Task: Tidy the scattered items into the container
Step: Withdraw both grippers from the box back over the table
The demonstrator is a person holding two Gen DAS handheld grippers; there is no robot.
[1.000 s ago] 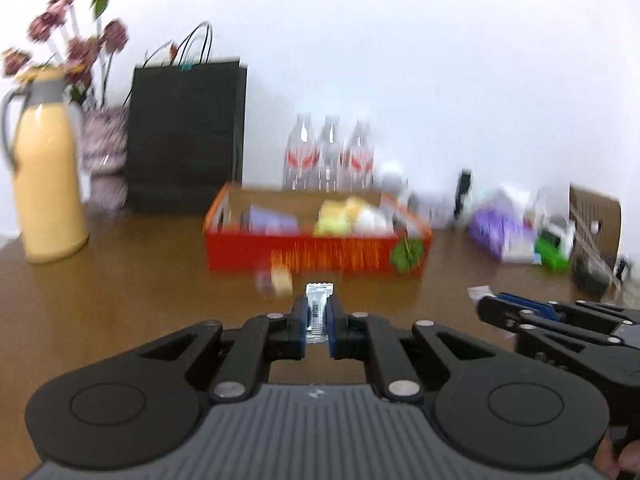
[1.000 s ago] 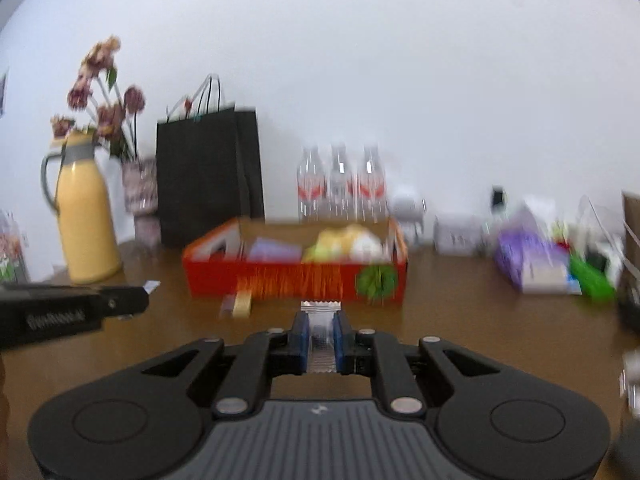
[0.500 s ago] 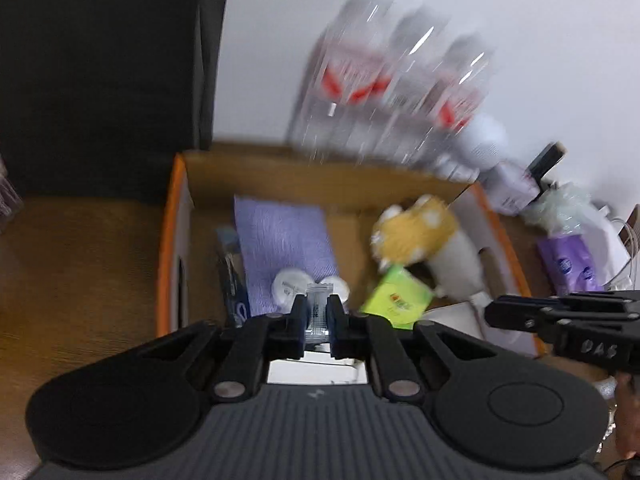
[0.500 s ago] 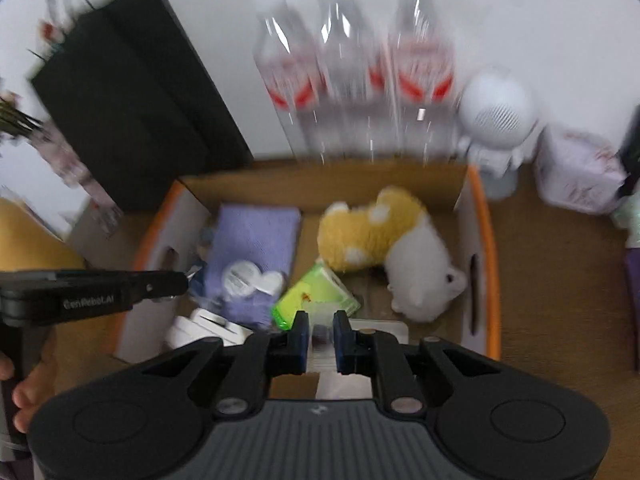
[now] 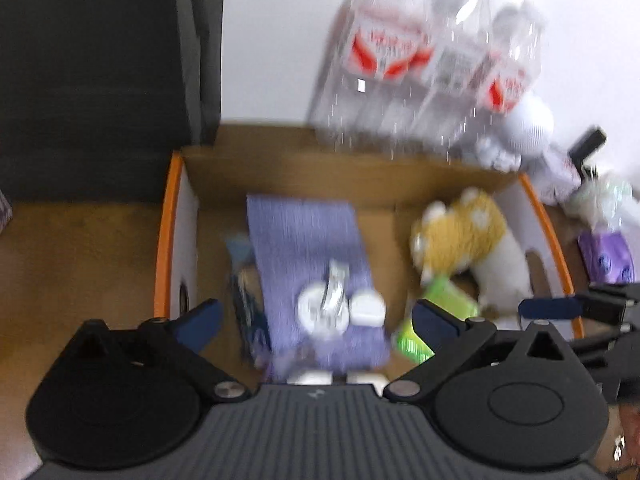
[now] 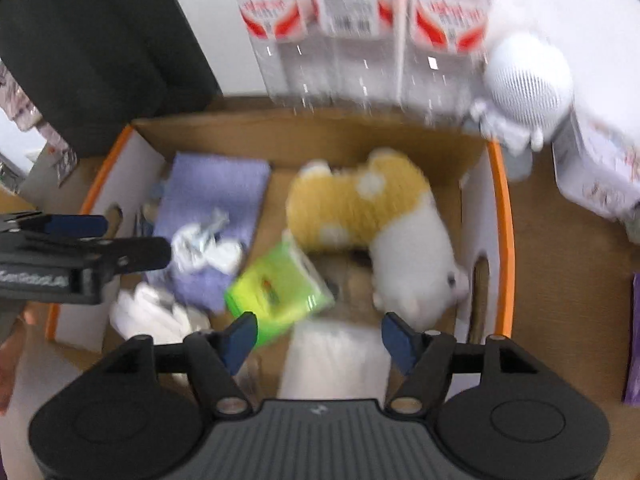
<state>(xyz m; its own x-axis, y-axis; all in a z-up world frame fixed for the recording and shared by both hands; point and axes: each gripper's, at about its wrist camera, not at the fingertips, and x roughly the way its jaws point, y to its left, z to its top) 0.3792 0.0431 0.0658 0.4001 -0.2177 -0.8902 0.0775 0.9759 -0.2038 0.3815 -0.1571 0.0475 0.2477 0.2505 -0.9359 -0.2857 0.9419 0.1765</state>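
Note:
Both grippers hang over the orange-rimmed cardboard box, pointing down into it. My left gripper has its jaws opening wide. A silver sachet lies free below them on the purple cloth. My right gripper is opening too. A blurred pale packet shows in its gap, clear of both pads. A yellow-and-white plush toy and a green packet also lie in the box.
Three water bottles stand behind the box against the wall. A black paper bag is at the back left, a white round speaker at the back right. The wooden table surrounds the box.
Both grippers travelled from the table's front to above the box, each shut on a small sachet. Their jaws have now spread and both sachets have left the pads.

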